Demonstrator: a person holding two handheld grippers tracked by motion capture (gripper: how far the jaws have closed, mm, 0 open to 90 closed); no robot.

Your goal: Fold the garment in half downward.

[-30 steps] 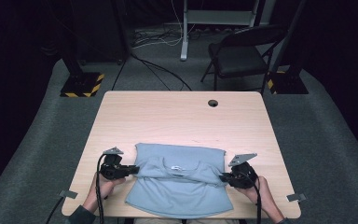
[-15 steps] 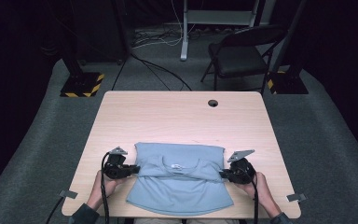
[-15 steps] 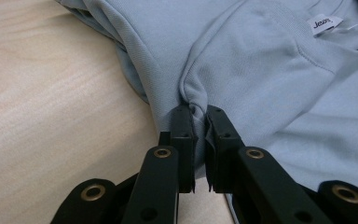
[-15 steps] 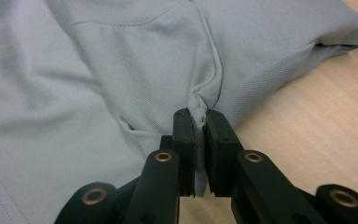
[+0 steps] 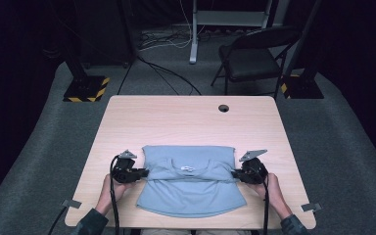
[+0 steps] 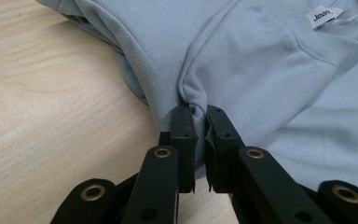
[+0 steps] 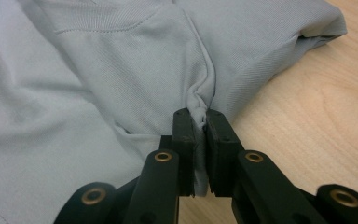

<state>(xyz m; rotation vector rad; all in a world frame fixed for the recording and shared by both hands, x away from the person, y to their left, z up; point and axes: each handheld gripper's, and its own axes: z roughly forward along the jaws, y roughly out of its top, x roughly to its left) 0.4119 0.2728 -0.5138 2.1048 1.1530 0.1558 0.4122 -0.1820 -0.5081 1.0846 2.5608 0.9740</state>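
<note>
Shirt (image 5: 191,188) edges pinched between both grippers' fingers (image 6: 184,135)

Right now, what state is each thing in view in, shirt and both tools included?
Light blue shirt: lies flat on the table, partly folded, top part doubled over, neck label facing up.
Left tool: shut on the shirt's side edge.
Right tool: shut on the opposite side edge.
Table: far half bare.
Folding chair: unfolded, standing on the floor beyond the table.
</note>
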